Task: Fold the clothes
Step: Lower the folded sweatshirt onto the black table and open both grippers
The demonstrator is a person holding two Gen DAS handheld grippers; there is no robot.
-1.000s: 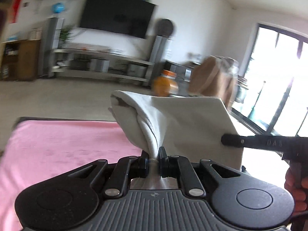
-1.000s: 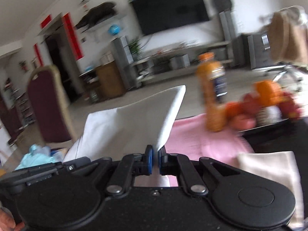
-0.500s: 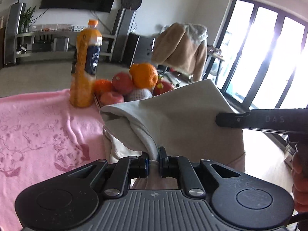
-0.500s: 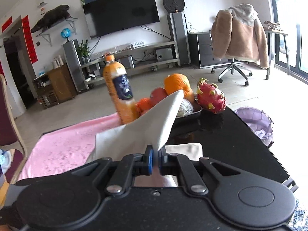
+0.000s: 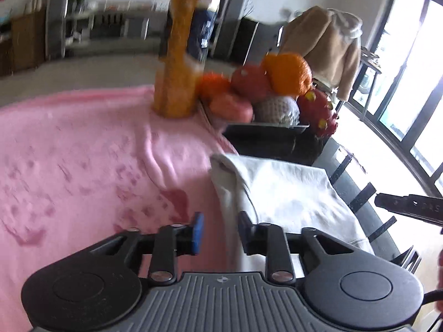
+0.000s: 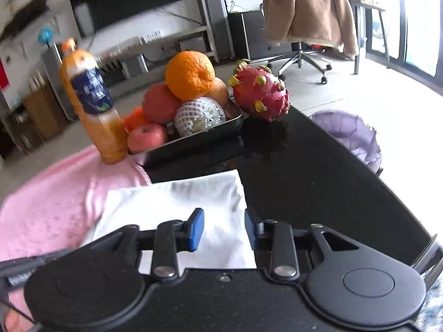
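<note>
A folded white garment [image 5: 288, 193] lies flat on the table, partly on the pink blanket [image 5: 83, 160] and partly on the black tabletop. My left gripper [image 5: 220, 231] is open and empty just above the garment's near left edge. My right gripper [image 6: 223, 228] is open and empty over the garment's near right corner [image 6: 193, 210]. The right gripper's tip also shows at the right of the left wrist view [image 5: 409, 204].
An orange juice bottle [image 6: 91, 105] stands on the pink blanket [image 6: 49, 199] behind the garment. A dark tray of fruit [image 6: 193, 138] and a dragon fruit [image 6: 260, 96] sit on the black table [image 6: 318, 182]. A purple basket [image 6: 349, 135] stands on the floor beyond the table's edge.
Both grippers lowered the white garment onto the table and opened, letting it go. It now lies flat beside the pink blanket.
</note>
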